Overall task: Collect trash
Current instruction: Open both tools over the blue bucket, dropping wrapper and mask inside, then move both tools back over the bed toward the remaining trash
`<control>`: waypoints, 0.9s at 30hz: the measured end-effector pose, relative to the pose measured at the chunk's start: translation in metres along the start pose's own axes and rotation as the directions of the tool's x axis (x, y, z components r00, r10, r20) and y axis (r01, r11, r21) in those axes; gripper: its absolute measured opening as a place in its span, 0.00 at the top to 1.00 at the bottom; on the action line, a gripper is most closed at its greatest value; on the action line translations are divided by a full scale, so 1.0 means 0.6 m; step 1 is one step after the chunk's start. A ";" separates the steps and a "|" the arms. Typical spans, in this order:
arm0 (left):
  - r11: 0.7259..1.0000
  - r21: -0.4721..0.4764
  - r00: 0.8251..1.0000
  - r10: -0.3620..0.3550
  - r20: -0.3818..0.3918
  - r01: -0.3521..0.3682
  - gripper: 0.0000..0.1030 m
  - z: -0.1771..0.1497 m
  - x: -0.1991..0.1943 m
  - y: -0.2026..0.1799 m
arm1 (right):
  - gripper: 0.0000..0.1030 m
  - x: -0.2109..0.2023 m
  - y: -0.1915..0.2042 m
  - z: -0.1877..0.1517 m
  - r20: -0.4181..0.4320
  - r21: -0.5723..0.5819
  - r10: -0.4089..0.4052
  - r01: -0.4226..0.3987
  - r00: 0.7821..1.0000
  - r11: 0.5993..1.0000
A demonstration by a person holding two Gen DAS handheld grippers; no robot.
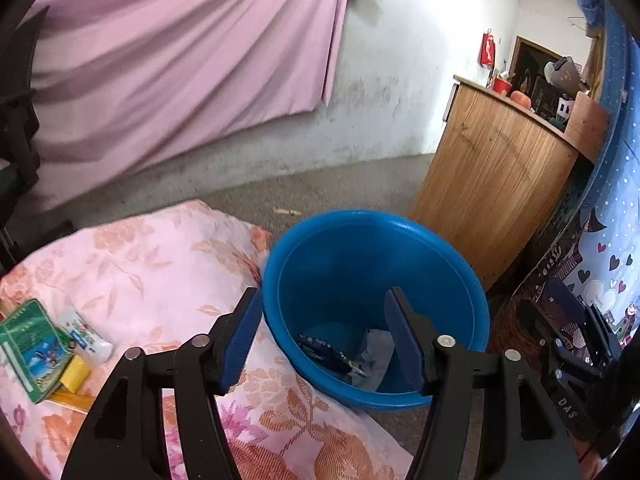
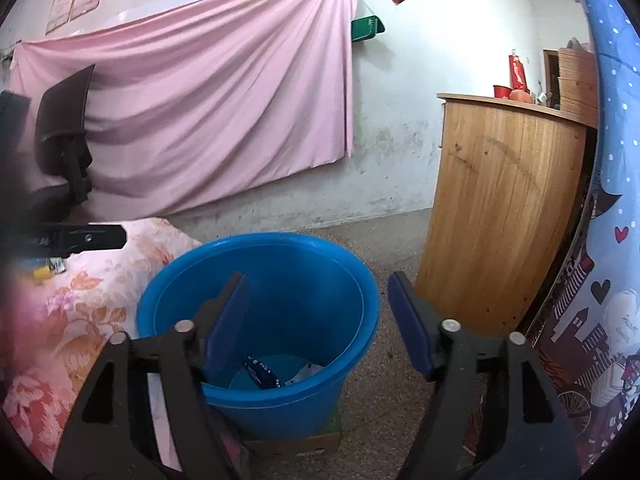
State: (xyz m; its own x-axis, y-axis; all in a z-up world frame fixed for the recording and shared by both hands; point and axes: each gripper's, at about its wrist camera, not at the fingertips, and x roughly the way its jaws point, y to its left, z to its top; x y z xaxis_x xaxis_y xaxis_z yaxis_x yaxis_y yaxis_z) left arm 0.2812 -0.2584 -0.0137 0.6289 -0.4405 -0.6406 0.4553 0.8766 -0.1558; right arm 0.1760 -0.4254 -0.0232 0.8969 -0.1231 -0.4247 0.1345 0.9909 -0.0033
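Tongs first: left tongs (image 1: 320, 340) stand apart, nothing between the blue pads, poised over the near rim of the blue bucket (image 1: 476, 280). Right tongs (image 2: 320, 328) likewise spread wide and empty, one finger over the bucket mouth, the other outside its rim.

Bucket contents: dark blue wrapper (image 1: 324, 350) and pale crumpled paper (image 1: 376, 350) lie at the bottom. Judged: some trash is collected already.

Remaining trash: green box (image 1: 30, 344), small white tube (image 1: 90, 334) and yellow block (image 1: 75, 374) sit together on the floral bedding (image 1: 160, 264), at the left, well apart from both tongs. A wooden edge shows just under the yellow block; what it belongs to I cannot tell.

Risks, judged:
- Bedding is soft and puffed; pressing down for a pick may sink the items or pinch cloth along with them.
- The tube is round and smooth; it could slip or roll off the quilt.
- Items touch each other, so closing on one may drag a neighbour.
- In the right wrist view the bucket rests on flat cardboard (image 2: 304, 446); a knock on the rim could shift it.

Room: speckled concrete floor (image 2: 384, 240), wooden cabinet (image 2: 508, 216) beyond the bucket, pink cloth (image 2: 216, 100) hung on a stained white wall, black chair (image 2: 64, 128) at far left, blue patterned fabric (image 2: 608, 240) along the right.
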 end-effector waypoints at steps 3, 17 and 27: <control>1.000 -0.003 0.998 0.006 0.060 -0.006 0.20 -0.008 -0.027 0.001 | 0.00 -0.013 -0.002 0.006 0.021 0.019 -0.010 0.010 1.000 1.000; 0.985 -0.138 0.929 0.142 0.340 -0.100 0.02 -0.045 -0.178 0.035 | 0.00 -0.104 0.027 0.041 0.141 0.068 -0.005 -0.005 0.990 0.998; 0.971 -0.167 0.863 0.230 0.450 -0.172 0.02 -0.066 -0.315 0.094 | 0.00 -0.187 0.111 0.094 0.312 0.043 0.063 -0.080 0.948 0.996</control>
State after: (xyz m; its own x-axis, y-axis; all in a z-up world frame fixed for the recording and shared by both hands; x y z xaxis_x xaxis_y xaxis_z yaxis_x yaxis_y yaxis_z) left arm 0.1631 -0.1182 0.0688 0.9311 -0.2657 -0.2501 0.2289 0.9591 -0.1667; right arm 0.1082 -0.3487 0.0753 0.9901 -0.0716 -0.1205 0.0803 0.9944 0.0694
